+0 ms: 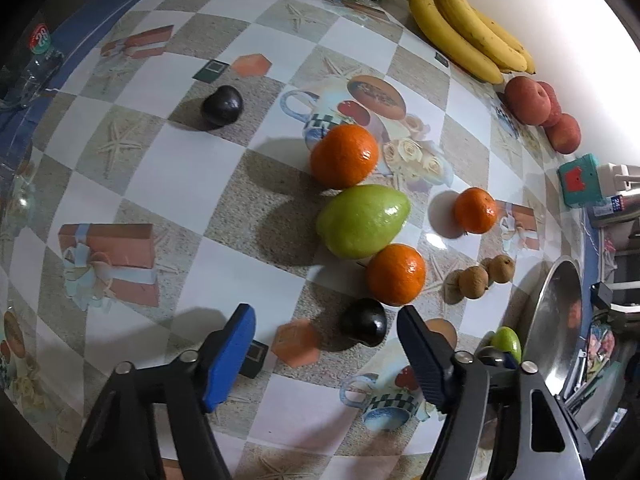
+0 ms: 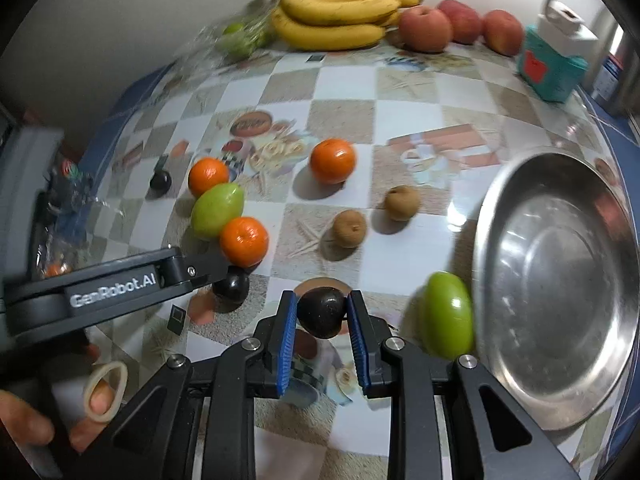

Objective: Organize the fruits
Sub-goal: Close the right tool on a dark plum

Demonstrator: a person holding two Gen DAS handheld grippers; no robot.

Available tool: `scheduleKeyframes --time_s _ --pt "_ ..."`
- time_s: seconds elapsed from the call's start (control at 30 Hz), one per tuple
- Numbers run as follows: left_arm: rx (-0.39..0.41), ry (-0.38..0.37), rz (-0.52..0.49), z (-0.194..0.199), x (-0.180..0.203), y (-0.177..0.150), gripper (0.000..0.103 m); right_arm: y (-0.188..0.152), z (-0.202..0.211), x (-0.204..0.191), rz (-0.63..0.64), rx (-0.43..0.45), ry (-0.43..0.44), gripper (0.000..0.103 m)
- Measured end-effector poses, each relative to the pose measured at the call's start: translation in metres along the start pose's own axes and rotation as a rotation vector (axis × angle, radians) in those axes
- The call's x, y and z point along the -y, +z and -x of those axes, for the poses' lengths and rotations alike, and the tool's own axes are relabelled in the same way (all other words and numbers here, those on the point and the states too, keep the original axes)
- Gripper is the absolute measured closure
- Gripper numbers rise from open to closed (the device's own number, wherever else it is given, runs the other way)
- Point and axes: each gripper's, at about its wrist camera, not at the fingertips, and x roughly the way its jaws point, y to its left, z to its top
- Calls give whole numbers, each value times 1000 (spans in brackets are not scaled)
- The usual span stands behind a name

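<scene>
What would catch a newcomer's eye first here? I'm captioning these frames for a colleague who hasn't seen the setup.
The right gripper stands out, shut on a dark plum just above the patterned tablecloth. To its right sits a big steel bowl, with a green fruit beside its rim. At the far edge lie bananas and red apples.

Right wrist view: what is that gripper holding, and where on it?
The right gripper is shut on a small dark, nearly black round fruit, its blue-padded fingers pressing the fruit's two opposite sides.
</scene>
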Motion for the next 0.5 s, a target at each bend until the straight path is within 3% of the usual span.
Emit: scheduleKeyframes --time_s 0.17,0.33,0.5 --pt "-15 -32 -32 -2 8 -2 51 1 19 13 -58 62 -3 76" --pt "-25 -31 -76 -6 18 -4 63 1 18 12 -63 57 2 76" --pt "-28 -9 -121 -9 27 -7 68 0 16 10 -55 53 5 76"
